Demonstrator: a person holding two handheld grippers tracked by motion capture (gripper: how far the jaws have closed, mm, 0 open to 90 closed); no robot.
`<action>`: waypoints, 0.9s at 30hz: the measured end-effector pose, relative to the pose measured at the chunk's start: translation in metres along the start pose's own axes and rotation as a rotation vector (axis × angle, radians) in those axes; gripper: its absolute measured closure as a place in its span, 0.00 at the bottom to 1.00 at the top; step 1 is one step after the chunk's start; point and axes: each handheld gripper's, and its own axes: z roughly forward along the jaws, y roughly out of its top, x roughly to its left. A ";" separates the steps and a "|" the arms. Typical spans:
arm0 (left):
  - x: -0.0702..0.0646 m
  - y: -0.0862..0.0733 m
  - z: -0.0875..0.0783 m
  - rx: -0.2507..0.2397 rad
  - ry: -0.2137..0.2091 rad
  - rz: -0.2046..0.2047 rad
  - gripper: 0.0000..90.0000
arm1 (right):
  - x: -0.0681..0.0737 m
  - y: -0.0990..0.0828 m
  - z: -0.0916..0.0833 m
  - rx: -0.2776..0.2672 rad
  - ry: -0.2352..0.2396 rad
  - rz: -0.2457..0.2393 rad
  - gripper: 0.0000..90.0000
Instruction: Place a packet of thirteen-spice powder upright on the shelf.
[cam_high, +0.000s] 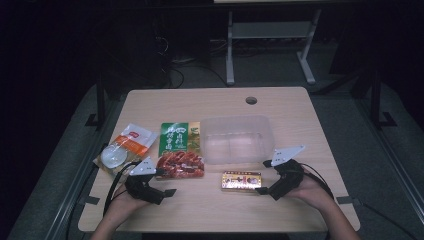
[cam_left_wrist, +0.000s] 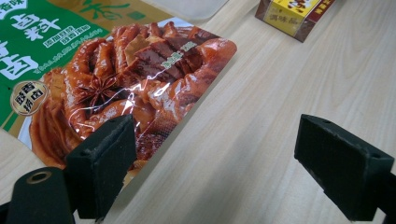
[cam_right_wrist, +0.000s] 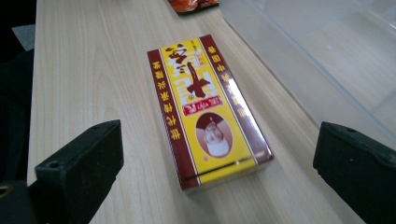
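Nothing packed yet, by the look of it: clear tub (cam_high: 237, 137) empty, left gripper (cam_high: 162, 186) and right gripper (cam_high: 264, 177) both gaping, holding nothing, yellow box (cam_high: 241, 180) and sauce packet (cam_high: 180, 150) lying on table (cam_high: 210, 210).

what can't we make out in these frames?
- Round item in the orange and white packet: too small and glary in the high view to identify.
- Green and red sauce pouch: top and left side cut off by the left gripper view's edge; one black pad covers its near corner.
- Clear plastic bin: mostly cut off by the right gripper view's edge.
- Yellow and red box: small print unreadable.
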 end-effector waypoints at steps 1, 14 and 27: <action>-0.001 0.000 -0.001 -0.001 -0.004 0.003 0.14 | 0.001 0.002 0.001 0.004 0.002 -0.007 0.02; -0.011 -0.004 0.002 0.017 -0.042 0.061 0.14 | -0.002 0.018 0.015 0.039 0.021 -0.072 0.10; -0.013 -0.006 0.001 0.012 -0.051 0.063 0.14 | -0.003 0.013 0.031 0.126 0.034 -0.131 0.15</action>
